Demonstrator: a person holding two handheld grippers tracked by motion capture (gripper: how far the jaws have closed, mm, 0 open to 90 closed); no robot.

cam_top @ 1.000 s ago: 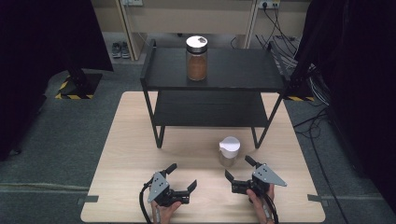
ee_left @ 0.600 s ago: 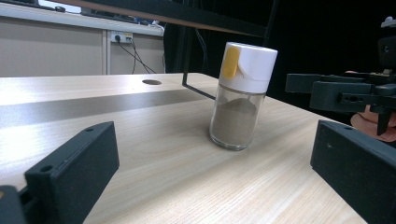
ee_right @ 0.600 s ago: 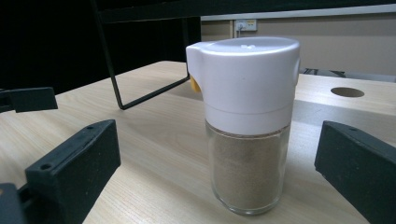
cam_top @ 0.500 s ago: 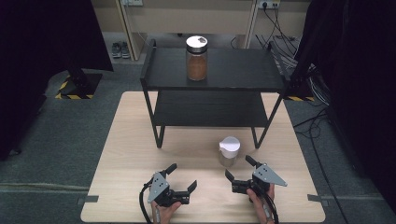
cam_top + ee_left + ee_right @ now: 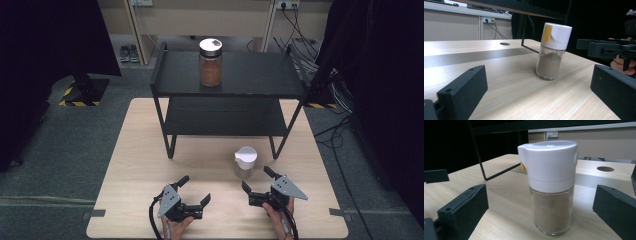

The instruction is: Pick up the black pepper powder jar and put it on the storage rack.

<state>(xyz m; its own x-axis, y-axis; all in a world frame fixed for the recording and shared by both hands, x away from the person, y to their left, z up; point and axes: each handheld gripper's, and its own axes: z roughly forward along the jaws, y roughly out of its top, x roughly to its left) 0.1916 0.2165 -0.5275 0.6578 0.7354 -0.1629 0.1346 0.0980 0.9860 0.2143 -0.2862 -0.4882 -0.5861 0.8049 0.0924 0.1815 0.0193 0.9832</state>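
- The bottom edge of the high view cut off both of the person's hands.
- The far shoes (image 5: 129,52) were too small to see well.
- The black shelf (image 5: 225,75) hid some table (image 5: 140,150).

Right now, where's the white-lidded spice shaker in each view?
High view: spice shaker low and right of centre, just ahead of the right gripper.
Left gripper view: right of centre, upright.
Right gripper view: centre, close, between the jaws.
Shared landmark: black shelf rack leg.
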